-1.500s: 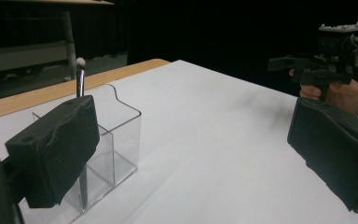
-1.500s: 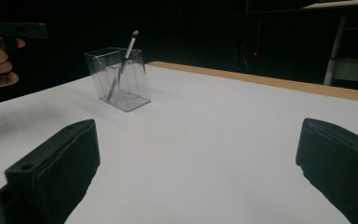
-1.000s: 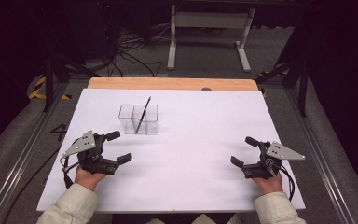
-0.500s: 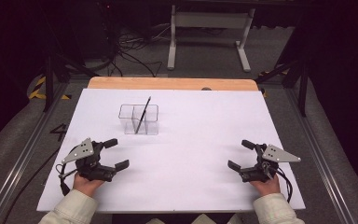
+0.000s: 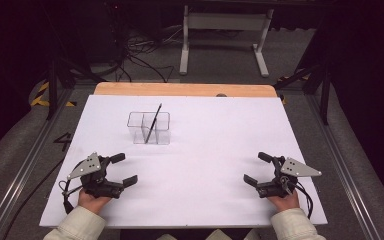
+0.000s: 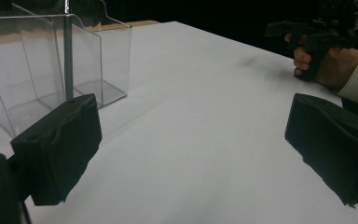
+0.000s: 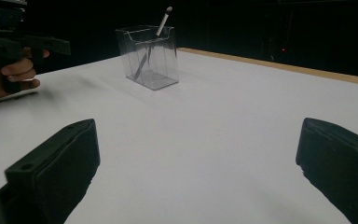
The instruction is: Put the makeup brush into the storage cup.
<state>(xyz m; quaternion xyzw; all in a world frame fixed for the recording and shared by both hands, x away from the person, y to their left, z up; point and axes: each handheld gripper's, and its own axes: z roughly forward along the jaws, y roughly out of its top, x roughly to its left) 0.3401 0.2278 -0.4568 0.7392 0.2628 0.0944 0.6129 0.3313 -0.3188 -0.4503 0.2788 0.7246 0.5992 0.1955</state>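
Both tongs rest low on the white table (image 5: 210, 150): left gripper (image 5: 121, 170) at seven o'clock, right gripper (image 5: 255, 169) at five, jaws spread, empty. At eleven, the clear divided organizer (image 5: 149, 129) holds a leaning pen (image 5: 153, 123); I'd approach from above, pinching its exposed top.

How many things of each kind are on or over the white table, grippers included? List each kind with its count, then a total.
Clear holder: 1
Pen leaning in the holder: 1
Grippers, left gripper and right gripper, both open and holding nothing: 2
Total: 4
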